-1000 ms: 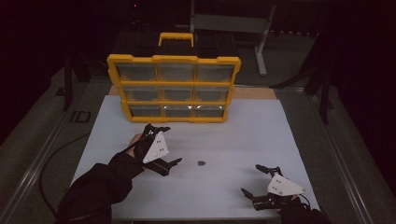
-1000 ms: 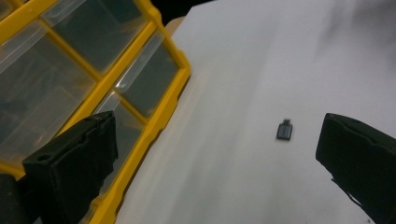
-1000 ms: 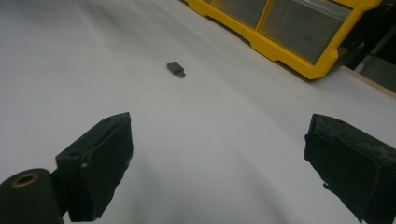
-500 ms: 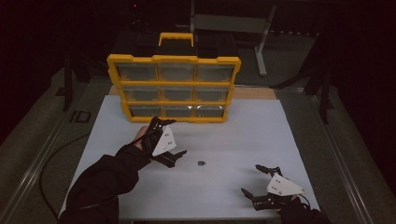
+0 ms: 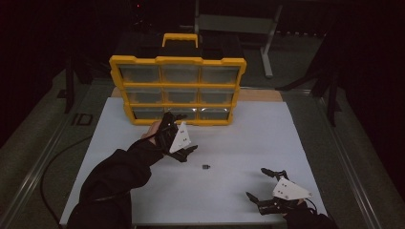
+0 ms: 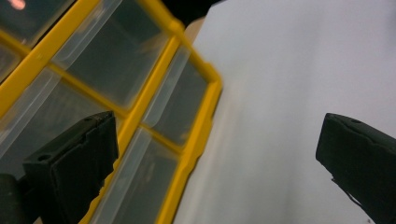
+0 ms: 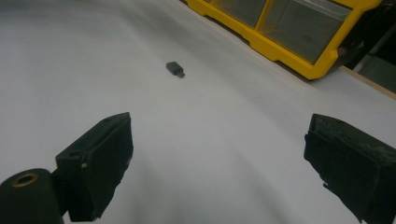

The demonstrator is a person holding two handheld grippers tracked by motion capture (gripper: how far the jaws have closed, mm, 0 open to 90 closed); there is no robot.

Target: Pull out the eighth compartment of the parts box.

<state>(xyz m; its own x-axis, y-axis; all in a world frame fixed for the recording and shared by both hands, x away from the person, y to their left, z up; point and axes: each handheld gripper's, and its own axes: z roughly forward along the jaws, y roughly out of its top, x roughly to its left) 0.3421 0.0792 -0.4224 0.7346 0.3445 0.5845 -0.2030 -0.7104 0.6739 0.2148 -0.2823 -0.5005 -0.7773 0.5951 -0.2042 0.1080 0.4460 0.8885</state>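
Observation:
A yellow drawer organizer (image 5: 177, 90) with clear drawers stands at the back of the white table (image 5: 267, 138). My left gripper (image 5: 181, 134) hovers open just in front of its bottom row of drawers. In the left gripper view the organizer (image 6: 140, 112) is close and tilted, and the left gripper (image 6: 219, 140) has nothing between its jaws. A small dark plug-like piece (image 5: 206, 167) lies on the table between the two grippers. My right gripper (image 5: 255, 182) rests open near the front right edge, with the small piece (image 7: 175, 69) ahead of the right gripper (image 7: 219, 140).
The organizer's corner (image 7: 280, 28) sits far beyond the right gripper. A black handle (image 5: 180, 38) tops the organizer. A wooden strip (image 5: 260, 95) borders the table's back edge. A cable (image 5: 52, 162) trails off the table's left side, and metal stand legs (image 5: 267, 43) are behind.
My left gripper has moved forward and right, closer to the organizer's bottom drawers. The right gripper and the small piece have stayed put.

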